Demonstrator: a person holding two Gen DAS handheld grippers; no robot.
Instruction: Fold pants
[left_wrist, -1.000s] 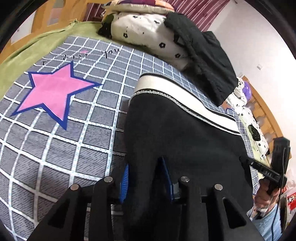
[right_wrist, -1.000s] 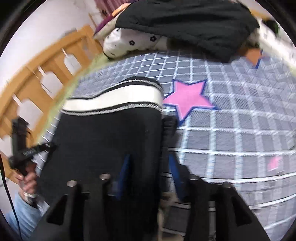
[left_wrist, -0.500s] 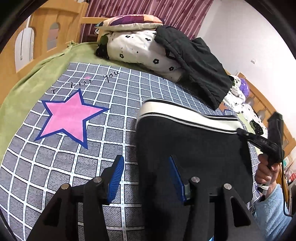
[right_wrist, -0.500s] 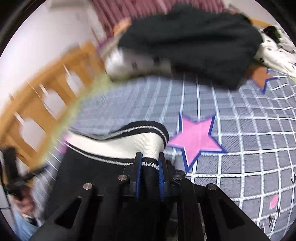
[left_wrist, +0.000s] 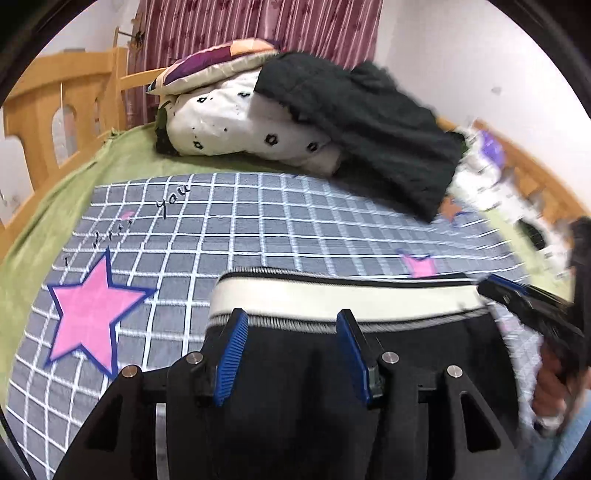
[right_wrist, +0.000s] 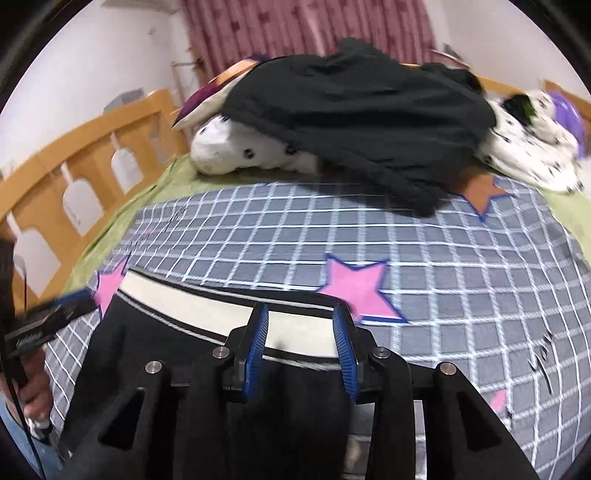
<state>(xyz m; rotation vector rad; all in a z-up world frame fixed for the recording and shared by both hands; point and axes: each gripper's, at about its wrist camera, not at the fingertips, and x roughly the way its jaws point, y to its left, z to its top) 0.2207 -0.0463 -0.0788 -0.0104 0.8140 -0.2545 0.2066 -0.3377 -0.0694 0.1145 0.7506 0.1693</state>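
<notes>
Both grippers hovering over pants, jaws spread wide, gripping nothing
Black pants (left_wrist: 314, 362) lying flat on checked blanket (left_wrist: 258, 229) w/ white waistband (left_wrist: 332, 299) just beyond left gripper (left_wrist: 291, 328); right gripper (right_wrist: 301, 328) straddling waistband's rt end

The left gripper (left_wrist: 291, 325) hung with its jaws spread wide over the black pants (left_wrist: 424, 354), near the white waistband (left_wrist: 332, 299). The pants lay on a checked blanket (left_wrist: 258, 229).
</notes>
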